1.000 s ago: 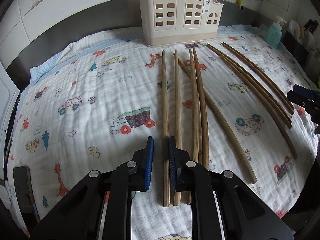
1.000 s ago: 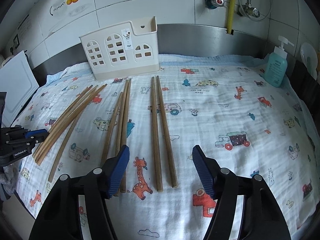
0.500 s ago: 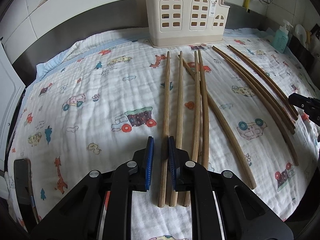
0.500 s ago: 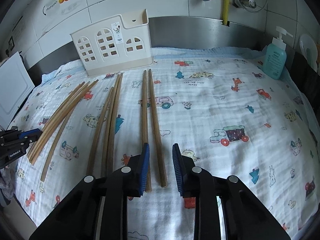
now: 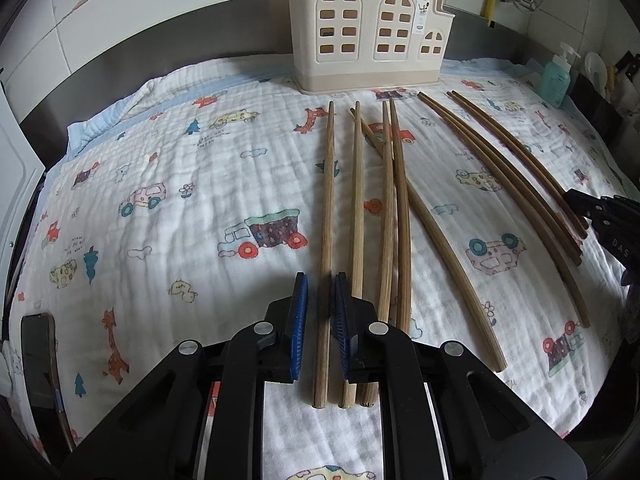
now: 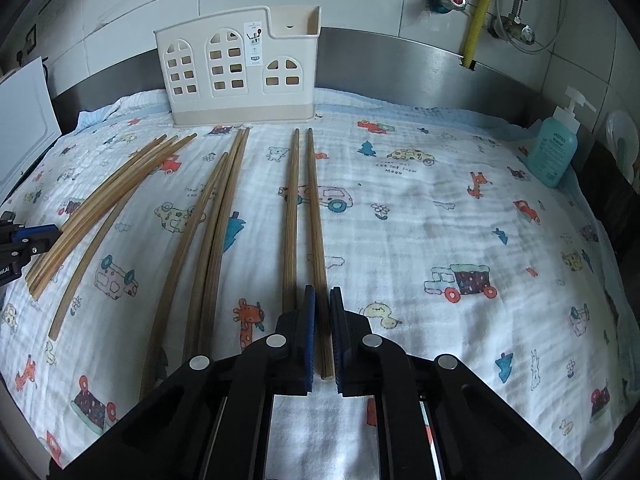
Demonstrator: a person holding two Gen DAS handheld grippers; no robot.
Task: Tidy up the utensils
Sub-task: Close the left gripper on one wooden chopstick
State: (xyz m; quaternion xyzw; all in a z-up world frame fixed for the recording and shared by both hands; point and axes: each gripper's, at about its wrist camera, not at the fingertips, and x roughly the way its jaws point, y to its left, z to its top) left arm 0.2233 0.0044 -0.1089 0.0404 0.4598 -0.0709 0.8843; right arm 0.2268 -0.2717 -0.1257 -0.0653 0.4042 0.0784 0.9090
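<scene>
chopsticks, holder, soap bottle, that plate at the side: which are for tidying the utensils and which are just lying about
For the job:
- chopsticks, loose on the cloth
- holder, at the back
- left gripper and right gripper, each closed around one chopstick

Just lying about:
- soap bottle
- plate
- pipes on the wall

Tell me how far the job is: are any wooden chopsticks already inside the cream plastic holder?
Done: nothing; the cream plastic holder shows no sticks through its windows. In hand: the right gripper pinches one brown wooden chopstick; the left gripper straddles another chopstick. Left: every chopstick lies on the cartoon-print cloth.
</scene>
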